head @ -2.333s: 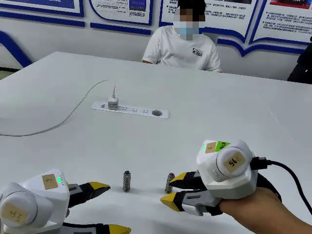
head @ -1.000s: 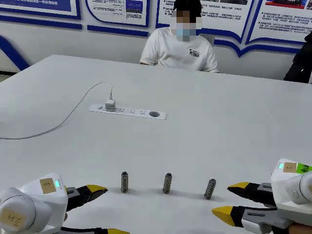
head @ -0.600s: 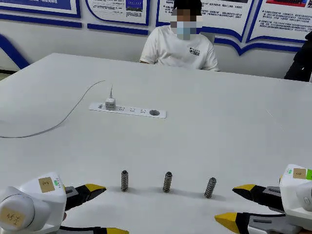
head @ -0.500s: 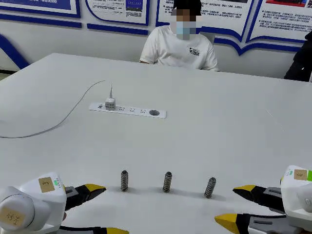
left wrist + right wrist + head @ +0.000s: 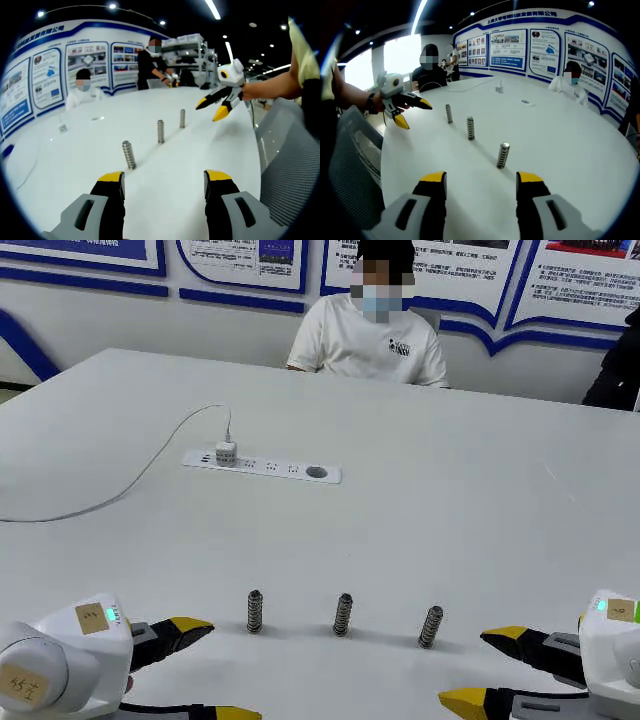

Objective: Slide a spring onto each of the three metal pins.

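Three upright metal pins stand in a row on the white table (image 5: 420,510), each with a spring around it: the left spring (image 5: 255,611), the middle spring (image 5: 343,615) and the right spring (image 5: 431,626). My left gripper (image 5: 215,670) is open at the near left, its yellow tips a short way from the left spring (image 5: 129,154). Open too, my right gripper (image 5: 482,668) is at the near right, apart from the right spring (image 5: 503,154). Neither holds anything. The left gripper view takes in the right gripper (image 5: 210,109), and the right gripper view the left gripper (image 5: 415,115).
A white power strip (image 5: 262,466) with a plugged charger (image 5: 226,452) and a cable (image 5: 130,490) lies mid-table. A person (image 5: 370,330) sits at the far edge. A mesh chair (image 5: 285,165) stands just behind the near edge.
My right gripper has drawn back from the middle pin to the near right, uncovering the spring on the right pin. In the last second it slid slightly further right. The left gripper barely moved.
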`<state>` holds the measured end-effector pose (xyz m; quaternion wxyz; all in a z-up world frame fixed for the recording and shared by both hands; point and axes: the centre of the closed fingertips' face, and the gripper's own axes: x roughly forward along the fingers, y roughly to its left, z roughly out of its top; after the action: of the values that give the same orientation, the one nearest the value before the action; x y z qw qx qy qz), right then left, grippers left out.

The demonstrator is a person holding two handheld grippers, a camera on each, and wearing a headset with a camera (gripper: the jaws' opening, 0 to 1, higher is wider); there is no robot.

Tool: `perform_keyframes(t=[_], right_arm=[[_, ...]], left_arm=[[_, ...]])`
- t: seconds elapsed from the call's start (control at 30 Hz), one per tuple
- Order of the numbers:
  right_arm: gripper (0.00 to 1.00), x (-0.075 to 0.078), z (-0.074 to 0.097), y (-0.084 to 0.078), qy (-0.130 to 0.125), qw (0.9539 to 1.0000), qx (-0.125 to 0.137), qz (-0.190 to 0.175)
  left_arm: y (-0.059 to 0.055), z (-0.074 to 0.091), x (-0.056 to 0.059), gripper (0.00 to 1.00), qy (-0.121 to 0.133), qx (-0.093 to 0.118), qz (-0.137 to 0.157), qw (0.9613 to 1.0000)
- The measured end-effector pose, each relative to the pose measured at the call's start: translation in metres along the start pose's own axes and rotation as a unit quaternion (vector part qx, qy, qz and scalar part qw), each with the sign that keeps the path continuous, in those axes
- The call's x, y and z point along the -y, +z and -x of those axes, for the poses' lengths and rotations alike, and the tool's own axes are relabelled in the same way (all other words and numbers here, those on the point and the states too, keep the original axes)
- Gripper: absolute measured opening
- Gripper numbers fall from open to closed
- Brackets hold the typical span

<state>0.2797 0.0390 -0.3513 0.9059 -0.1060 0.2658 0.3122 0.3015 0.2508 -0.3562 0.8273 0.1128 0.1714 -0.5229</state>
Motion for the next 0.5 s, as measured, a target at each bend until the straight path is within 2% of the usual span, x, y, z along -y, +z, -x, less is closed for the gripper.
perform_keyframes(t=[0.5], right_arm=[[0.57, -0.0008, -0.0015, 0.0, 0.001, 1.0, -0.001, 0.0]], left_arm=[[-0.0033, 0.0008, -0.0017, 0.65, 0.002, -0.001, 0.005, 1.0]])
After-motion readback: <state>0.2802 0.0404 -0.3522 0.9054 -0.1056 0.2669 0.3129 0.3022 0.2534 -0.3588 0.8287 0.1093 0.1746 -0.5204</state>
